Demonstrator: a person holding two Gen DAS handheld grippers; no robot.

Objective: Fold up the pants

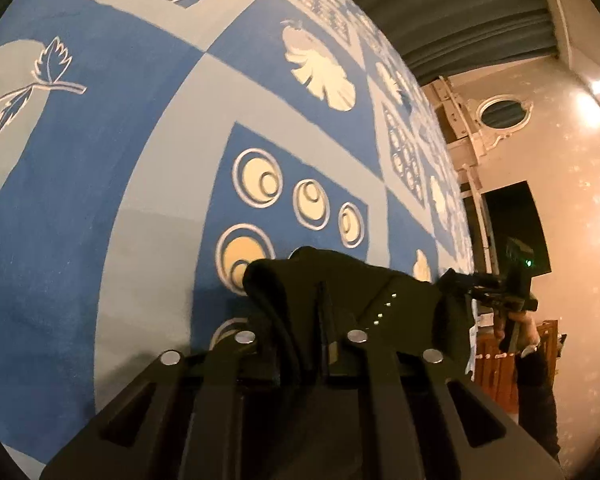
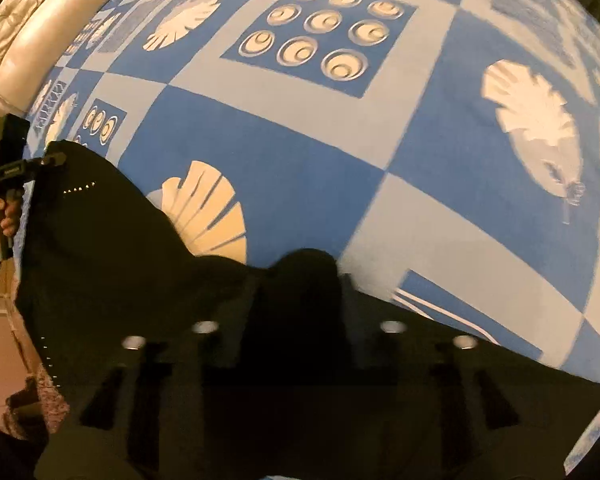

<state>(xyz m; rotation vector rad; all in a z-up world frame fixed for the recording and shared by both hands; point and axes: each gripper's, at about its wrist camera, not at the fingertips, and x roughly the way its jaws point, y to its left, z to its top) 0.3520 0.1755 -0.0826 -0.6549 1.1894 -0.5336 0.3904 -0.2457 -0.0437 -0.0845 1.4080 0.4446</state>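
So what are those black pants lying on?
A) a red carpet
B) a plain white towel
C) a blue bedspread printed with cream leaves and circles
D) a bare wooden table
C: the black pants lie on a blue bedspread with pale squares, cream leaves and ringed circles, and the same pattern fills the left wrist view around the bunched dark cloth.

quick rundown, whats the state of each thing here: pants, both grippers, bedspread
pants: black, not folded yet, stretched between the two grippers over the bed
left gripper: shut on the pants, a bunch of cloth pinched between its fingers
right gripper: shut on the pants, cloth covering its fingertips
bedspread: blue patterned, spread flat and smooth
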